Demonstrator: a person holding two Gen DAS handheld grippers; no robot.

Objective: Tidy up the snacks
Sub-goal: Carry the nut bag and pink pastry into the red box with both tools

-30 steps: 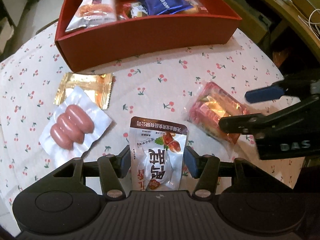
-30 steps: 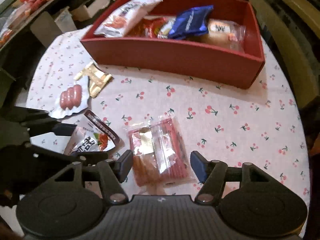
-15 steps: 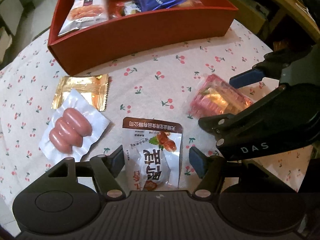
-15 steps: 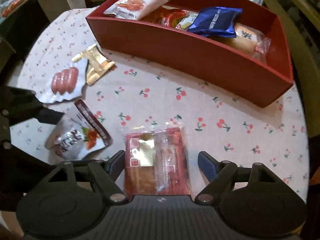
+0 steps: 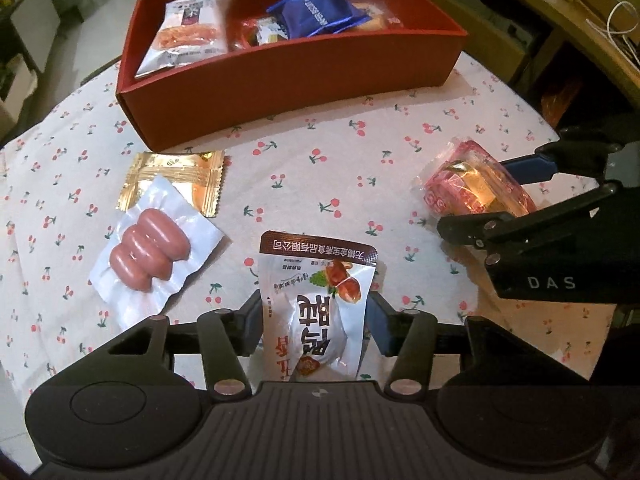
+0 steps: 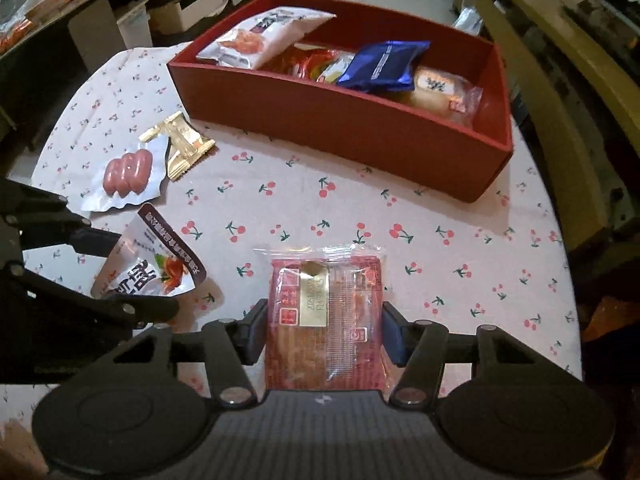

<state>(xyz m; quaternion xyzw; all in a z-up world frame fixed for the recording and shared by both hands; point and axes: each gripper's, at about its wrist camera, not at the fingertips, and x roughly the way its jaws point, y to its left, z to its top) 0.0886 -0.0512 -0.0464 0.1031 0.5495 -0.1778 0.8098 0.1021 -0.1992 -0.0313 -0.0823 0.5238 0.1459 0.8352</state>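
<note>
So the white pouch with the brown top band (image 5: 316,312) is sitting right between the left gripper (image 5: 316,326) fingers, lower half in the gap, top sticking out past the tips. The jaws are closing and the pads look like they're right up against both edges of it. Same deal on the other side: the red clear-wrapped snack pack (image 6: 324,316) lies lengthwise between the right gripper (image 6: 324,330) fingers, jaws closing in, pads touching its long sides as far as I can tell. Both packs are down on the cherry-print tablecloth (image 5: 320,184).

Off to the left, a vacuum pack of little sausages (image 5: 150,250) overlaps a corner of a gold foil packet (image 5: 176,176). Further back sits the red box (image 5: 280,80) with a white snack bag (image 5: 188,32) and a blue packet (image 5: 316,14) among the stuff in it.
</note>
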